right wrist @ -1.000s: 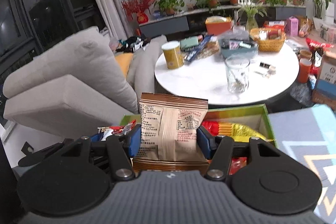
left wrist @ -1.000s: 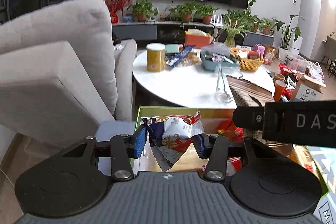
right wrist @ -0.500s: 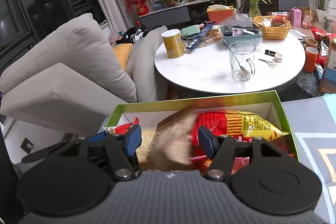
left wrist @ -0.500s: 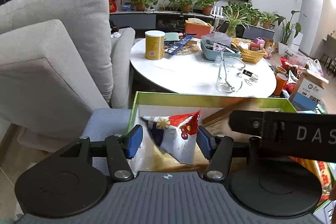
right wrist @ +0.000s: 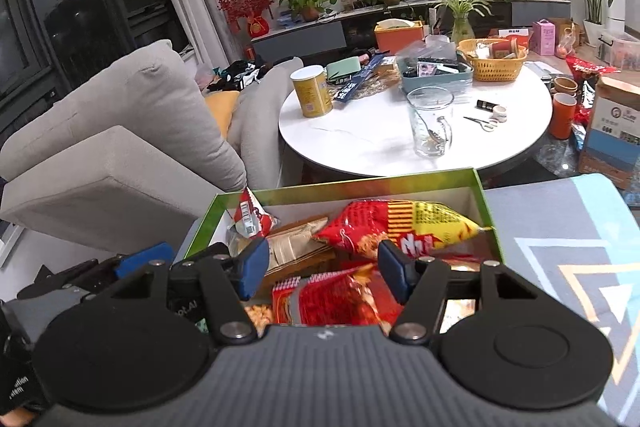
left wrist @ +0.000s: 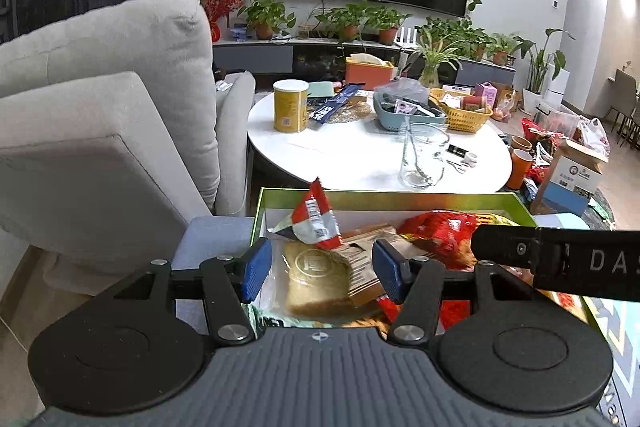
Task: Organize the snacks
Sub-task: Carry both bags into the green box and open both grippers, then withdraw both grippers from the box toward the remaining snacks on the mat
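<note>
Both grippers hover over a green snack box (right wrist: 400, 183), jaws open and empty. Left gripper (left wrist: 318, 269) has just been opening. Small red packet (right wrist: 250, 217) stands at the box's ten o'clock corner, beside a brown pouch (right wrist: 294, 243); red-yellow chip bag (right wrist: 404, 227) fills one o'clock. Sorting seems nearly done; whether snacks remain outside is unclear

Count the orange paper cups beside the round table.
2: one orange cup stands beside the white table, the second cup just behind it. Others may be hidden.
</note>
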A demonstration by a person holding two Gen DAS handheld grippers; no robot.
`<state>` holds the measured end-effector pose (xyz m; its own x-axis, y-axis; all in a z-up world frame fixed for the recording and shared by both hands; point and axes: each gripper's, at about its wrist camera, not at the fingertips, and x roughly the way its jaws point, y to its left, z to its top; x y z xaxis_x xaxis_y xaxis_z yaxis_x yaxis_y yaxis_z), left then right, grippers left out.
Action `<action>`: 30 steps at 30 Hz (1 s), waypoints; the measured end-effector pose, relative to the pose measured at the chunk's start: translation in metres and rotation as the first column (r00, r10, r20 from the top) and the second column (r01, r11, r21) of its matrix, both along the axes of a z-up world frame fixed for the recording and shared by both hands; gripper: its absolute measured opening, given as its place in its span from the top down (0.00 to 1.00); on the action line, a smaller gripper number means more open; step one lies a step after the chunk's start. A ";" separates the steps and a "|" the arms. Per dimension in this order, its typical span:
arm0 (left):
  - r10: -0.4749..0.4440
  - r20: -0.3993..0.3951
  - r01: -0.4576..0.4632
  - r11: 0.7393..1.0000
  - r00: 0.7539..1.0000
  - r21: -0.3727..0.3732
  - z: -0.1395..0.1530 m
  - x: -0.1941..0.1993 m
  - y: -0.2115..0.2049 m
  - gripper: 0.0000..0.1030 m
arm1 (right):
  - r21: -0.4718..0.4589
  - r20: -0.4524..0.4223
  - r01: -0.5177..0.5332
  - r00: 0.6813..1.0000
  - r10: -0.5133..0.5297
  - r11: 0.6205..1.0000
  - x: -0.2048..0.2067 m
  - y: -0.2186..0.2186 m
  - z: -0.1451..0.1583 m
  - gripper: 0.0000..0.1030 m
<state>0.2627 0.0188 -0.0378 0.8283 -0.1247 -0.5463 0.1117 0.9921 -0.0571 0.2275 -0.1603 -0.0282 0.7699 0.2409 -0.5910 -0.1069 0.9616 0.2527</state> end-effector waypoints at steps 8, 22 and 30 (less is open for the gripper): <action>-0.018 0.011 0.018 1.000 1.000 -0.015 0.010 -0.039 -0.010 0.47 | -0.031 0.011 -0.004 1.000 0.005 1.000 -0.036 -0.012 0.009 0.38; -0.055 -0.002 0.055 0.998 0.999 0.014 0.015 -0.119 -0.035 0.45 | 0.012 -0.062 0.040 0.997 -0.039 0.999 -0.099 -0.051 -0.007 0.38; -0.125 -0.035 0.126 0.991 0.992 0.042 0.002 -0.157 -0.065 0.45 | -0.013 -0.086 0.100 0.991 -0.101 0.995 -0.125 -0.080 -0.020 0.38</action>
<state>0.1060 -0.0463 -0.0358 0.7894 -0.2015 -0.5799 0.2341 0.9720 -0.0191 0.1021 -0.2398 -0.0483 0.7359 0.1598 -0.6580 0.0121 0.9685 0.2487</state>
